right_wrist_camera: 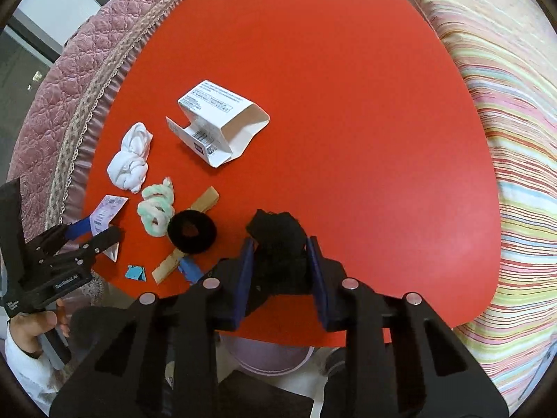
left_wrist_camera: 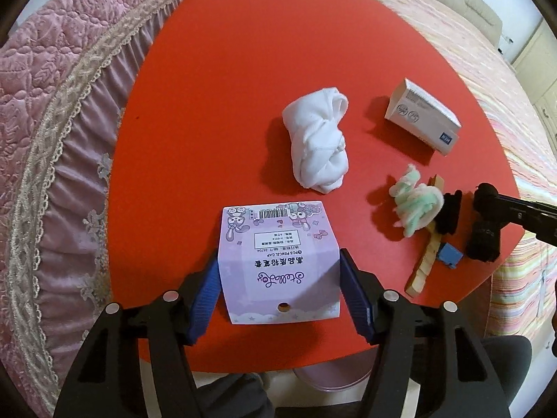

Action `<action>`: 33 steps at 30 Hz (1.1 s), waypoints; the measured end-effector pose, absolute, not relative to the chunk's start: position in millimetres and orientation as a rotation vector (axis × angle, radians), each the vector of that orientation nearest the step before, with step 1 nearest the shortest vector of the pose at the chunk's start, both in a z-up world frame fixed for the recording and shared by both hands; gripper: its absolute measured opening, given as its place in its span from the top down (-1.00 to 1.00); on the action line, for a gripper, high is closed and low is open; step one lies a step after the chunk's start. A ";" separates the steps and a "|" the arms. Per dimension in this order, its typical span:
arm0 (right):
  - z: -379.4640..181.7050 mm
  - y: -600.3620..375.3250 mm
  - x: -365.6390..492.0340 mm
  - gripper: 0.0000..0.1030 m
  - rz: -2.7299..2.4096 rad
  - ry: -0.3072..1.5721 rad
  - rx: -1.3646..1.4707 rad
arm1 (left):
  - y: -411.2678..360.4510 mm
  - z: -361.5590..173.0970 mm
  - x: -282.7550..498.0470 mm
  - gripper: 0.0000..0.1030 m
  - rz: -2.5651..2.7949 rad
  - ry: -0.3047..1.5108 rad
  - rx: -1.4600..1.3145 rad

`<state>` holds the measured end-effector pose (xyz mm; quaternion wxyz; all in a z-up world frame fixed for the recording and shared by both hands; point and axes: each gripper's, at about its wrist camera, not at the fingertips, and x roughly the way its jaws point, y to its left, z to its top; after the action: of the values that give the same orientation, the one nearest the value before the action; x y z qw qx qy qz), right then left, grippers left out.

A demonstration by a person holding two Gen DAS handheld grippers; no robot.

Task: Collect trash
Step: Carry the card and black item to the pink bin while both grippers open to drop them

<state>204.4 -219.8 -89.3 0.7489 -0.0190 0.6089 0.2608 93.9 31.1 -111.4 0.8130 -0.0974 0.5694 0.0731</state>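
The left wrist view shows the left gripper [left_wrist_camera: 280, 278] low in the frame, its blue ribbed fingers [left_wrist_camera: 205, 296] clamped on the side edges of a glossy lilac packaging card [left_wrist_camera: 278, 261] lying on the red table [left_wrist_camera: 226, 69]; the printed barcode and punched hole are legible only here. The right wrist view shows the right gripper [right_wrist_camera: 280, 268] at lower centre clenched on a black rolled sock [right_wrist_camera: 276, 244]; only this view reveals the open flap of the white carton [right_wrist_camera: 219, 122] at upper left. Left to right across that view's left half: knotted white cloth [right_wrist_camera: 130, 160], fuzzy green-white scrunchie [right_wrist_camera: 156, 209], black ring-shaped scrunchie [right_wrist_camera: 191, 231] resting on a flat wooden stick [right_wrist_camera: 205, 200].
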 end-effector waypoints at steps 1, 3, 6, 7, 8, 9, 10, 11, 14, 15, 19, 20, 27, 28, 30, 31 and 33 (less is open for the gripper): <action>-88.6 -220.2 204.5 0.43 0.572 1.328 -0.038 | 31.5 -108.4 92.4 -0.22 0.156 1.211 -0.205; -85.4 -221.6 202.9 0.44 0.572 1.318 -0.036 | 31.9 -103.0 89.2 -0.21 0.153 1.197 -0.204; -76.5 -222.8 200.5 0.44 0.574 1.293 -0.036 | 27.8 -92.1 81.6 -0.21 0.142 1.169 -0.183; -72.2 -222.9 198.7 0.44 0.576 1.281 -0.036 | 26.5 -88.8 80.2 -0.22 0.137 1.161 -0.181; -68.9 -224.0 197.2 0.44 0.578 1.272 -0.036 | 23.3 -84.7 77.3 -0.21 0.133 1.153 -0.176; -63.7 -224.8 194.4 0.44 0.583 1.258 -0.039 | 20.9 -79.3 75.6 -0.21 0.126 1.141 -0.169; -60.0 -226.5 191.6 0.44 0.586 1.247 -0.040 | 19.3 -74.6 73.6 -0.22 0.117 1.132 -0.166; -56.5 -227.2 189.1 0.44 0.590 1.236 -0.042 | 21.8 -71.7 76.1 -0.22 0.110 1.124 -0.163; -43.5 -229.6 177.2 0.44 0.608 1.199 -0.053 | 20.0 -59.9 70.7 -0.22 0.092 1.094 -0.147; -40.8 -229.8 173.6 0.44 0.612 1.191 -0.056 | 17.6 -55.1 67.2 -0.22 0.086 1.083 -0.137; -23.0 -233.7 149.4 0.44 0.644 1.135 -0.081 | 9.8 -41.5 53.0 -0.22 0.055 1.046 -0.112; -19.6 -235.0 142.9 0.44 0.651 1.122 -0.086 | 7.0 -38.7 48.4 -0.22 0.044 1.038 -0.106; -2.5 -245.2 90.3 0.44 0.698 1.048 -0.108 | -12.6 -25.2 11.8 -0.22 -0.013 0.991 -0.075; -2.7 -246.4 84.1 0.44 0.704 1.045 -0.106 | -15.8 -25.5 7.3 -0.22 -0.023 0.990 -0.073; -4.1 -248.5 71.2 0.44 0.711 1.042 -0.106 | -21.8 -26.4 -2.4 -0.22 -0.045 0.991 -0.077; -5.8 -250.0 63.6 0.43 0.716 1.043 -0.107 | -25.2 -27.6 -7.0 -0.22 -0.057 0.993 -0.079; -10.3 -251.8 50.7 0.44 0.725 1.047 -0.110 | -31.6 -31.2 -15.6 -0.22 -0.079 0.997 -0.080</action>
<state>50.7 -251.8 -10.3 0.8026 -0.0515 0.4887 0.3383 -15.6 -31.6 -31.2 0.8768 -0.0383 0.4778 -0.0379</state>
